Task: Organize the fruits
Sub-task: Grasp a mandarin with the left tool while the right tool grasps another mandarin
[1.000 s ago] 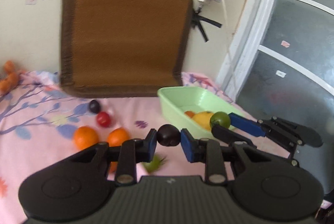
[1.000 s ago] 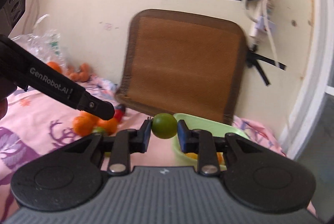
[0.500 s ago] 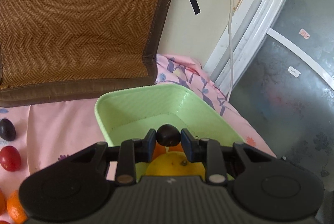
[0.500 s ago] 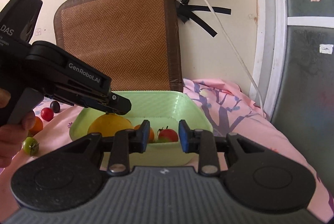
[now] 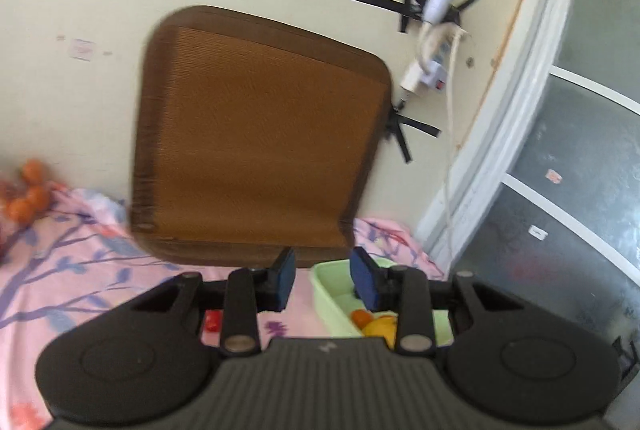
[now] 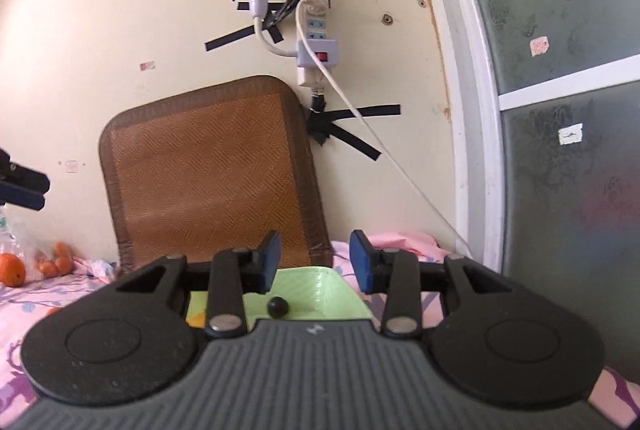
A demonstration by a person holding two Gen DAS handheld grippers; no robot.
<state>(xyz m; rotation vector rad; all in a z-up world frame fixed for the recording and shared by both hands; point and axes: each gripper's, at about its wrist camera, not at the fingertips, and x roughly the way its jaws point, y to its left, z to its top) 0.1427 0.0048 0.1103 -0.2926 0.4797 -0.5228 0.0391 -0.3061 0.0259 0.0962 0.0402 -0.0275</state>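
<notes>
Fruits are split in my feeds: oranges (image 6: 12, 270) lie far left on the pink sheet (image 5: 60, 270), and a dark plum (image 6: 277, 306) sits in the green tub (image 6: 320, 290) beside something yellow. My left gripper (image 5: 323, 280) shows its jaws opening with nothing between them, the tub just right of it holding orange and yellow fruit (image 5: 378, 324). My right gripper (image 6: 314, 264) is also opening, empty, above the tub.
</notes>
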